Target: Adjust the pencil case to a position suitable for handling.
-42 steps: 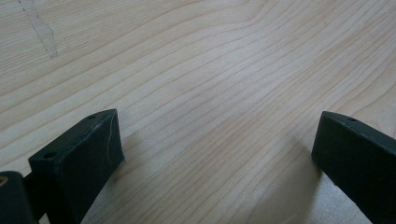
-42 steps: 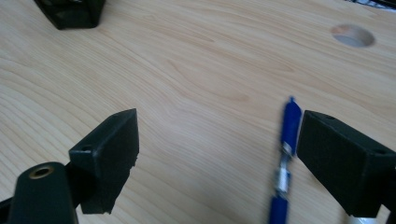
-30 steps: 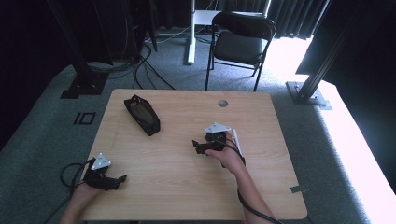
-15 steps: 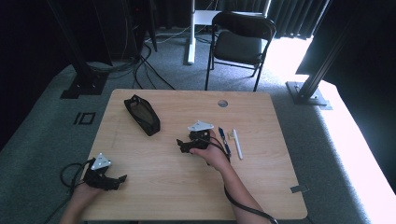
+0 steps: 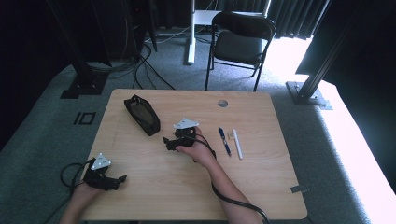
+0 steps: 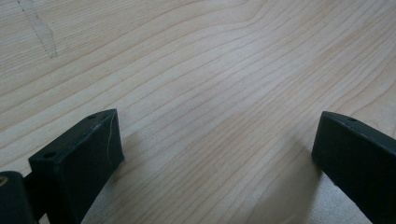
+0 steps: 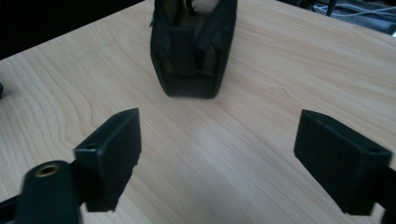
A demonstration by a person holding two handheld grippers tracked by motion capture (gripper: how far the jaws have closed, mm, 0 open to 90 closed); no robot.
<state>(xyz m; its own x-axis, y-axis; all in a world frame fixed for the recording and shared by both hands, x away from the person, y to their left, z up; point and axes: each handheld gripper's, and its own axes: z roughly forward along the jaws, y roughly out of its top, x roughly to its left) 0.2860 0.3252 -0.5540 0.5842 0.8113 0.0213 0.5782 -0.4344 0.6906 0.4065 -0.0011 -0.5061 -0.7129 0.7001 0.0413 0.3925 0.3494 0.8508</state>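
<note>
Two grippers are at work over a pale wooden worktop [image 5: 261, 186]. The right gripper [image 5: 169, 143] sits at the centre of the high view, held by a hand [image 5: 198, 151], its jaws spread wide and holding nothing. They point towards a black pouch [image 5: 142, 115] lying upper left of centre, just beyond the jaw tips and apart from them. In the right gripper view the pouch [image 7: 194, 44] stands at top centre with its open end facing the camera; bare wood lies between it and the right gripper [image 7: 219, 158].

The left gripper [image 5: 122, 178] rests at the lower left of the high view, near the worktop's front edge. Its jaws are likewise wide apart with bare wood between them, as the left gripper view shows [image 6: 215, 154].

A dark pen [image 5: 224, 141] and a white pen [image 5: 238, 143] lie side by side right of centre, with a small pale item [image 5: 230, 136] between them, too small to identify.
</note>
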